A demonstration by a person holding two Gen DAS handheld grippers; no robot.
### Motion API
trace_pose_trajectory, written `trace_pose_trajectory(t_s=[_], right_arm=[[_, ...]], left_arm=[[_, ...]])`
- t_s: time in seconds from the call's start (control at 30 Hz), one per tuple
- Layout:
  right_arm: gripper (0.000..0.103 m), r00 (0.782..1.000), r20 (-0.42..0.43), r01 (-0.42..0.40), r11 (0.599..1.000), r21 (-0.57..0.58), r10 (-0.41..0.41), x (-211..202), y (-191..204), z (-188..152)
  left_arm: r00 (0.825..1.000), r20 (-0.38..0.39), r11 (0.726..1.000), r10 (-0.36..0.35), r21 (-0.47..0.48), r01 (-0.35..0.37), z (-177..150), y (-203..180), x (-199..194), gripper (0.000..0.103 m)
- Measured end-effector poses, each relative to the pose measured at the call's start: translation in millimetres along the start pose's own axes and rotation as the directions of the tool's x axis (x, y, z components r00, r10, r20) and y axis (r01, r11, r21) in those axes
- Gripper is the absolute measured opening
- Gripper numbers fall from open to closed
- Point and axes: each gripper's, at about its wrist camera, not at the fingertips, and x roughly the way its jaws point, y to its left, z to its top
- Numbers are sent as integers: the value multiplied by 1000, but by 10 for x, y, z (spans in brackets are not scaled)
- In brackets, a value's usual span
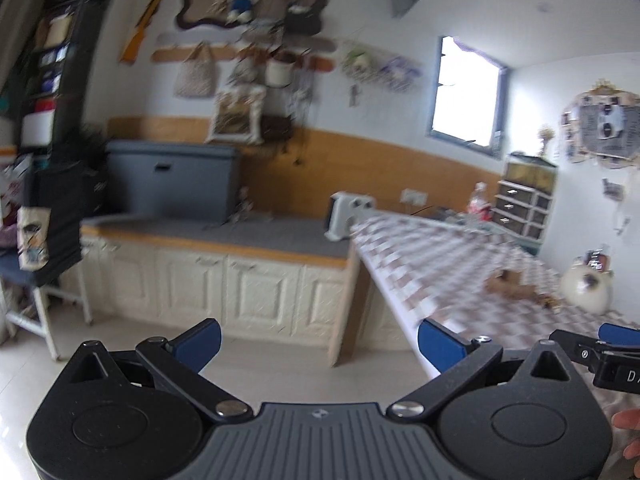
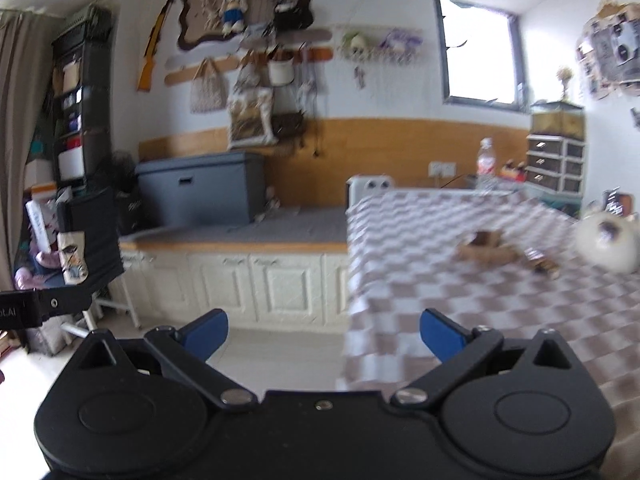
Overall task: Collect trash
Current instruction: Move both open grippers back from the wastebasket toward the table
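Checked table (image 2: 440, 280) edge, both grippers (image 1: 320, 344) (image 2: 324, 334) agape

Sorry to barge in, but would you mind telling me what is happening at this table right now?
A person is carrying a two-finger gripper in each hand towards a table with a checked cloth, apparently to collect trash. Both the left gripper and the right gripper are open and hold nothing. Some brown crumpled scraps lie on the cloth, beside a round white object, not yet touched. The pictures are blurred, so what the scraps are exactly cannot be told.
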Motion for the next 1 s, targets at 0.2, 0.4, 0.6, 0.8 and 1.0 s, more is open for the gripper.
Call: trace_pose_trajectory(t_s=[0.2,0.4,0.6,0.8,1.0], right_arm=[[103,995,63,76,997,-9,-75,-299,-498,81],[103,979,87,189,982,-28,-186,-405,-1154,150],[103,958,78,278,959,-47,-274,-313,-1789,246],[103,935,49,355,932,-75,-352,-64,-2295,402],[103,934,25,358,932,-62,-357,404,-2726,810]], left_arm=[[997,17,996,-77,43,76,90,-561,62,103],[988,9,983,-153,100,151,179,-1171,266,103],[975,-3,961,-221,169,218,284,-1767,570,103],[961,-25,934,-275,231,273,461,-2292,987,103],[935,-15,891,-355,297,343,837,-2760,1334,103]])
